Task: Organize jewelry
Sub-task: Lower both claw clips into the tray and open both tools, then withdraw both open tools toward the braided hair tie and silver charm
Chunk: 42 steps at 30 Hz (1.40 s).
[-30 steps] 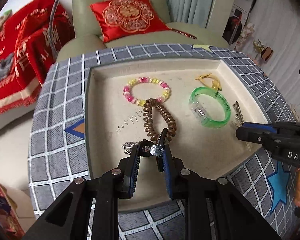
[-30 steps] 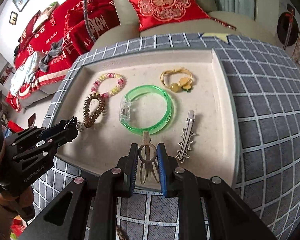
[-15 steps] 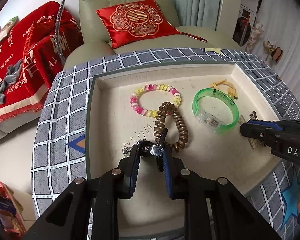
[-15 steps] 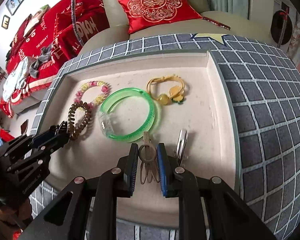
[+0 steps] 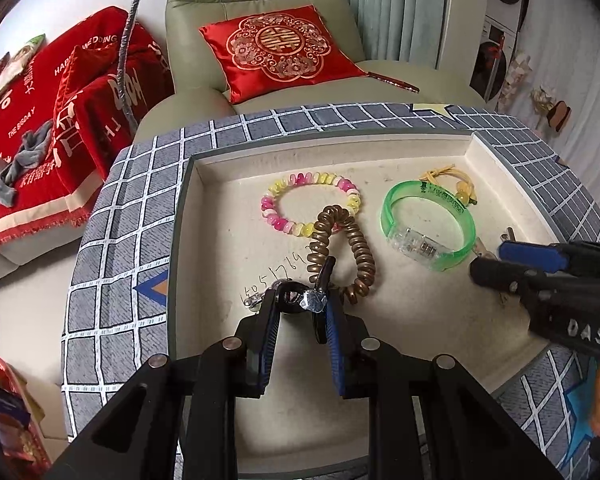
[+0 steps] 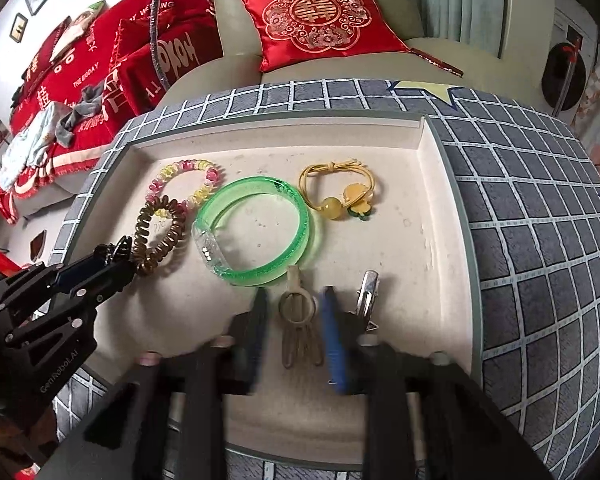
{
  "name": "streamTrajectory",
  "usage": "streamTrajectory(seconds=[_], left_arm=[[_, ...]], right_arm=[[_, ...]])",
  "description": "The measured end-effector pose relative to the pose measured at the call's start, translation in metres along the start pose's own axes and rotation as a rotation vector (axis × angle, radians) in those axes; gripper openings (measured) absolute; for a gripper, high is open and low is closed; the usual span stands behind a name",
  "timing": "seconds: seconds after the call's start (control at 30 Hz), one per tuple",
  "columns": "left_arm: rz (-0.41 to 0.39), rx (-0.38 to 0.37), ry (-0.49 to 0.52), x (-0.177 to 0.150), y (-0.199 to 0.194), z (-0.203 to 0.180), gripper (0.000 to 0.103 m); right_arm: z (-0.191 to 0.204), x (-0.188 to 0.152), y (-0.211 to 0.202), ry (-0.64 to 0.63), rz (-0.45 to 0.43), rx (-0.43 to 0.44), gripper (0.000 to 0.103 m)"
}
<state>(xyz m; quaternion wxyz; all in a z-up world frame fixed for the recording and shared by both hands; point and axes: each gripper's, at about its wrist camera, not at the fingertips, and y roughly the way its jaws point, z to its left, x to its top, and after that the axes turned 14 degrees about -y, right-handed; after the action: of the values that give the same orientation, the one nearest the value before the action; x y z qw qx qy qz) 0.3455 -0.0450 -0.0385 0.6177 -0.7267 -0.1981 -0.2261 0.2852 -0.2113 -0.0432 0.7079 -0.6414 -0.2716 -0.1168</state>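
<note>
My left gripper (image 5: 303, 301) is shut on a black hair clip (image 5: 325, 270) with a silver gem, just above the cream tray (image 5: 204, 240) near its front. In front of it lie a brown spiral hair tie (image 5: 362, 252) and a pink-and-yellow bead bracelet (image 5: 300, 179). My right gripper (image 6: 295, 292) is opening its jaws. A tan hair clip (image 6: 298, 312) lies on the tray between them, and the pads stand apart from it. A silver clip (image 6: 366, 292) lies just to its right. A green bangle (image 6: 260, 184) and a yellow hair tie (image 6: 356, 196) sit beyond.
The tray rests on a grey grid-patterned cover (image 6: 540, 240). Behind it stands a green armchair (image 5: 260, 0) with a red cushion (image 5: 276, 48). Red blankets (image 5: 40, 100) lie at the left. The other gripper shows in each view: right gripper (image 5: 490, 258), left gripper (image 6: 120, 258).
The right jaws have spread away from the tan clip, which now lies loose on the tray beside the silver clip. The left gripper keeps its hold on the black clip.
</note>
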Motion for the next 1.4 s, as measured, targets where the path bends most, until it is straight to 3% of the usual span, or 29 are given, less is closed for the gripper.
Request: streamTrajectory(seconds=[0.03,0.6,0.9,0.93,0.97,1.03,1.3,1.37,1.4], left_arm=[[0.000,0.000,-0.001,0.000,0.000,0.000,0.038],[-0.026,-0.002,-0.038,0.002,-0.008,0.000,0.038],[-0.053,0.031,0.001,0.002,-0.011,-0.007,0.038],[-0.052,0.030,-0.007,0.002,-0.011,-0.006,0.043],[-0.052,0.028,-0.016,0.003,-0.012,-0.005,0.071],[-0.083,0.022,-0.040,0.004,-0.017,-0.002,0.093],[-0.097,0.009,-0.036,0.007,-0.026,-0.002,0.093],[-0.097,0.014,-0.034,0.005,-0.029,-0.002,0.103],[-0.105,0.017,-0.036,0.003,-0.031,-0.001,0.103]], right_arm=[[0.000,0.000,0.000,0.003,-0.001,0.002,0.059],[-0.006,-0.008,-0.042,0.064,-0.084,0.017,0.059],[-0.011,-0.019,-0.060,0.087,-0.108,0.020,0.059],[-0.010,-0.020,-0.061,0.087,-0.106,0.022,0.059],[-0.010,-0.021,-0.062,0.087,-0.105,0.022,0.059],[-0.008,-0.025,-0.062,0.088,-0.100,0.024,0.059],[-0.008,-0.030,-0.063,0.098,-0.094,0.030,0.059],[-0.007,-0.030,-0.065,0.090,-0.098,0.028,0.059],[-0.006,-0.030,-0.065,0.087,-0.098,0.030,0.067]])
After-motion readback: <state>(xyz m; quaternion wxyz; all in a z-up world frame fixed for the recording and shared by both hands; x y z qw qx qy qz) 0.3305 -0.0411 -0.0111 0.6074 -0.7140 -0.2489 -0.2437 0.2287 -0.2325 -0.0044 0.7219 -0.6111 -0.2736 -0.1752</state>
